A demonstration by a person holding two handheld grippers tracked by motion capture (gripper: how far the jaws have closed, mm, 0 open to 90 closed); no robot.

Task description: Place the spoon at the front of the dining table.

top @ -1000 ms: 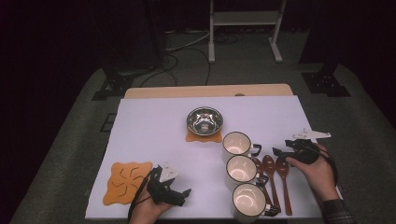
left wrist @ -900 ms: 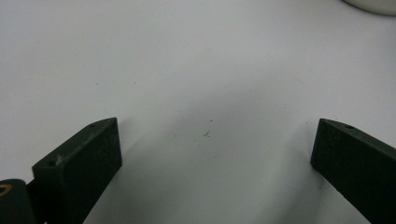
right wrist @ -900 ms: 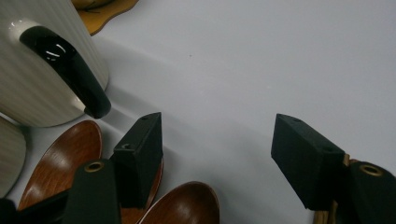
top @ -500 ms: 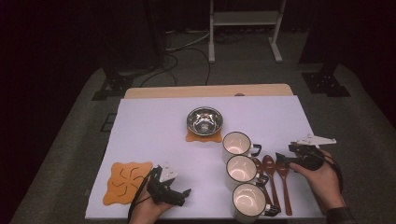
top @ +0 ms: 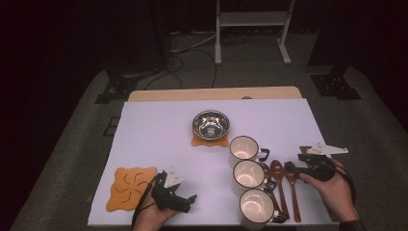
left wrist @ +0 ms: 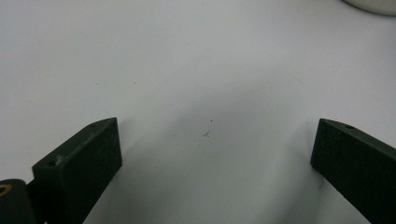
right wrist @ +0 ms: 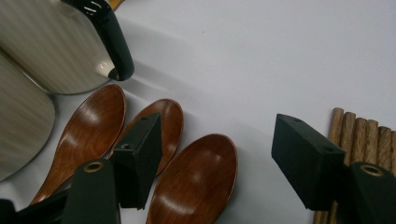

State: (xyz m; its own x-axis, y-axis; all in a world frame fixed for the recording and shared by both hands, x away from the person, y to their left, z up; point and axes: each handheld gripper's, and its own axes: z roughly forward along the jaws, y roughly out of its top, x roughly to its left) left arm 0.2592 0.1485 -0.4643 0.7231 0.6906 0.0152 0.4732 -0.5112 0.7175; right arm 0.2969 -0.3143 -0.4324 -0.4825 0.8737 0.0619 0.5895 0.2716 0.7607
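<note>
Right hand-held gripper (right wrist: 215,158) hovers open over the outermost wooden spoon (right wrist: 196,179) near the surface's right edge. Lower squarely, straddle only that bowl. Left hand-held gripper (left wrist: 212,163) idles open.

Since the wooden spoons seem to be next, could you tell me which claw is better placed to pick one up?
The right claw. Its open jaws already straddle the outermost wooden spoon, beside the mugs. The left claw sits open over bare white tabletop near the orange mat, across the mugs from the spoons.
</note>
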